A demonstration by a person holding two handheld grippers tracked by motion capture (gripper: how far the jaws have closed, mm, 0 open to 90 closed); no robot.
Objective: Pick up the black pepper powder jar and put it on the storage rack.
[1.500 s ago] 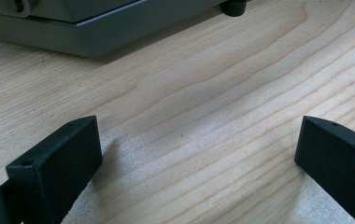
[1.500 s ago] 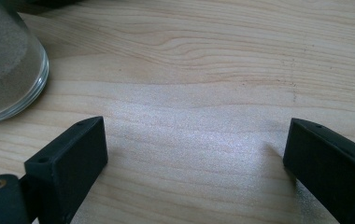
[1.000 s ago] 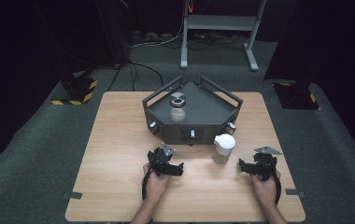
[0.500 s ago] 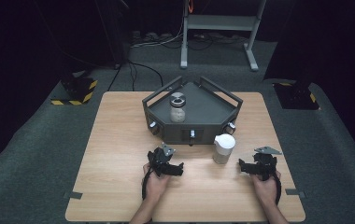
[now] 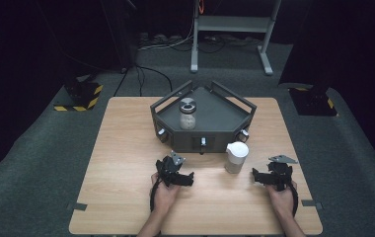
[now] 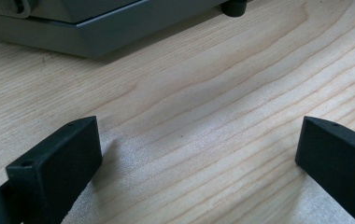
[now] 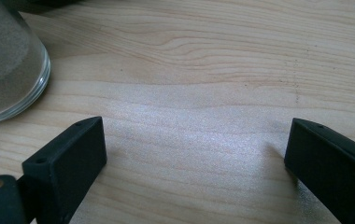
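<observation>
bare table (image 5: pixel 126 148) edge beside tongs (image 5: pixel 183 177)

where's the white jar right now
In the high view the white jar stands on the table, just in front of the grey tray's right corner, between the two tools, nearer the right tool.

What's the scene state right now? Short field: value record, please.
table: light wood
grey tray: far centre of table, angular, rail handles
jar: upright inside grey tray
white container: upright on table, in front of tray's right corner
left tongs: open, holding nothing, low over table
right tongs: open, holding nothing, right of white container
</observation>
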